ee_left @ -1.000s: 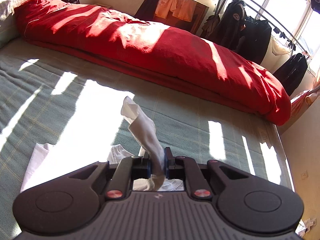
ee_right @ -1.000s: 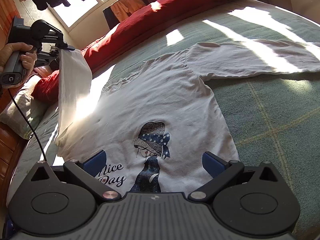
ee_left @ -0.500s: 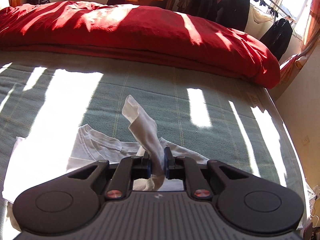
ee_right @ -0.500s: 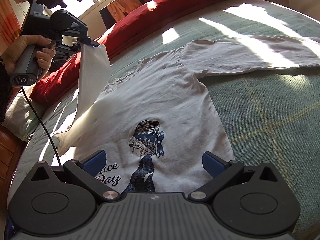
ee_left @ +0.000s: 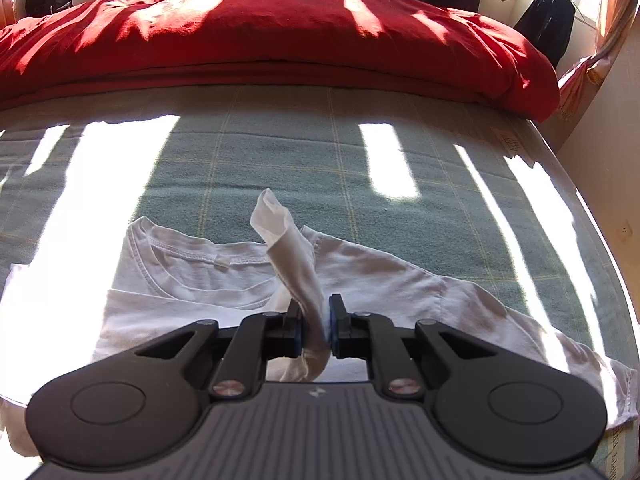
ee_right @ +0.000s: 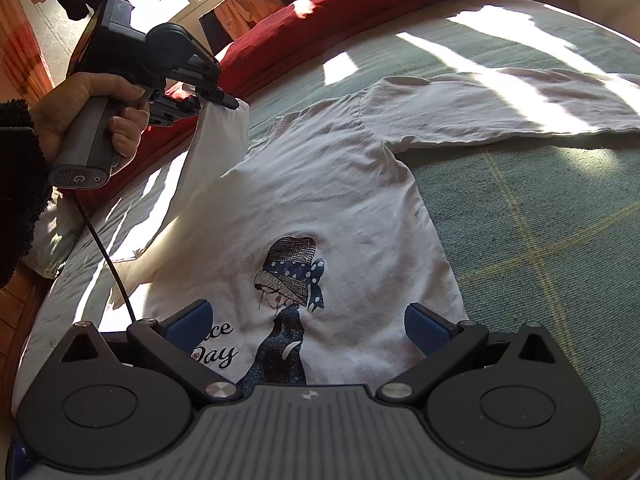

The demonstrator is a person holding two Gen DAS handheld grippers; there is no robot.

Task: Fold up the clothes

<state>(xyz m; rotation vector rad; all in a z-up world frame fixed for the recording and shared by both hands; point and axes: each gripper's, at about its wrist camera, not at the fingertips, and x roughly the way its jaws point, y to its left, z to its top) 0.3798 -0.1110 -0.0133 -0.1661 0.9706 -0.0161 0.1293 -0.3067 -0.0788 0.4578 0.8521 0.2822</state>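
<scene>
**Desk:** Sleeve or hem in those tongs?

**Photographer:** Sleeve. At lower centre of the left wrist view, the left gripper (ee_left: pixel 318 334) is clenched on the cuff of a white T-shirt (ee_right: pixel 328 200), its tip poking up past the jaws. Over the last second it has carried that sleeve (ee_right: pixel 216 148) lower and inward, from beside the shirt to above the collar (ee_left: pixel 188 264). I read it as the first fold, about to be laid across the chest.

**Desk:** And the other hand?

**Photographer:** The right gripper (ee_right: pixel 308 326) hangs released, jaws wide, over the printed hem at the bottom of its frame, gripping nothing.

**Desk:** Room to work?

**Photographer:** Plenty. The shirt lies flat, face up, on a green bedspread (ee_right: pixel 540 248). The second sleeve (ee_right: pixel 500 104) stretches toward the upper right, well inside the mattress edge. A red duvet (ee_left: pixel 280 40) banks the top of the frame, clear of the shirt.
</scene>
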